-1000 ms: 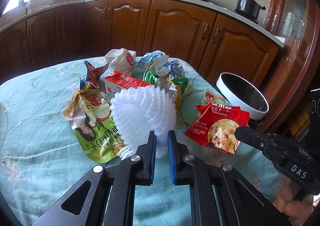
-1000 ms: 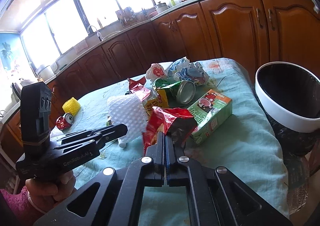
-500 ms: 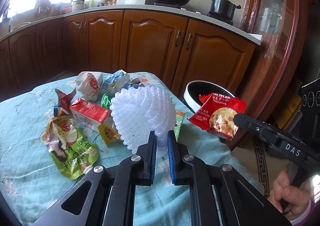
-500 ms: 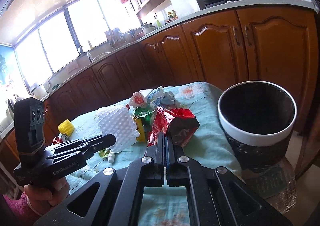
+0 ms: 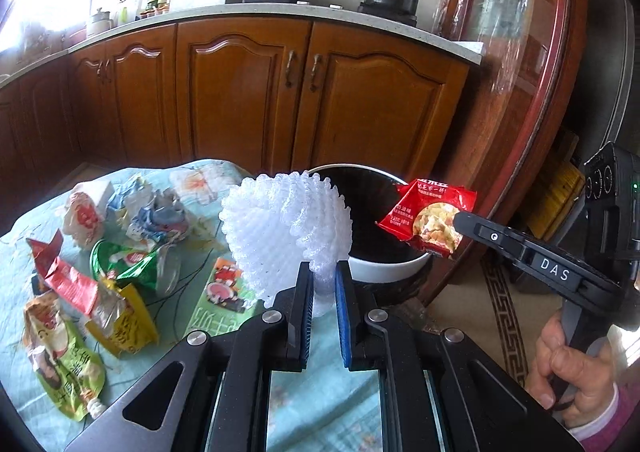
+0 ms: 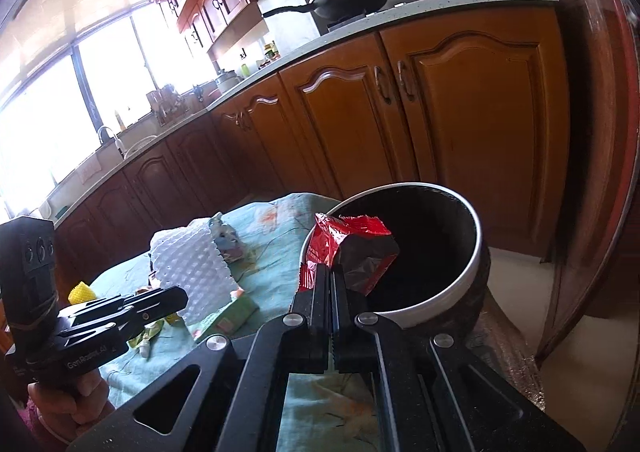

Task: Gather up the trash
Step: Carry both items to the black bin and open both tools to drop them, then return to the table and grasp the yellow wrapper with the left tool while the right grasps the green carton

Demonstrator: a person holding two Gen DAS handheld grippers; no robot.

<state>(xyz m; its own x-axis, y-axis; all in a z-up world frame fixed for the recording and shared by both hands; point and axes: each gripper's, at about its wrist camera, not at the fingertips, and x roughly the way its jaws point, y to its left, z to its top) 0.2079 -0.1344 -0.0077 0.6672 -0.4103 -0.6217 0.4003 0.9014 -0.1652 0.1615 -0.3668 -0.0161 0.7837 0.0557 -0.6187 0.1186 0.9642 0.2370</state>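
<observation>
My left gripper [image 5: 322, 272] is shut on a white foam fruit net [image 5: 286, 230] and holds it above the table's right end, just short of the white-rimmed black trash bin [image 5: 384, 272]. My right gripper [image 6: 332, 276] is shut on a red snack wrapper [image 6: 352, 248] and holds it over the near rim of the bin [image 6: 460, 284]. The wrapper [image 5: 430, 218] and right gripper [image 5: 464, 220] also show in the left wrist view, and the net [image 6: 192, 272] and left gripper [image 6: 182, 298] in the right wrist view.
More trash lies on the light-blue tablecloth [image 5: 224, 176]: a green juice carton [image 5: 218, 300], a green can [image 5: 132, 264], a yellow-and-red packet [image 5: 112, 312], a green pouch [image 5: 64, 364], crumpled wrappers [image 5: 156, 212]. Wooden cabinets [image 5: 248, 100] stand behind. A yellow net [image 6: 82, 292] lies far left.
Both grippers have lifted their items and swung right toward the bin. The red wrapper has gone from the table edge to over the bin's rim; the foam net now hangs beside the bin.
</observation>
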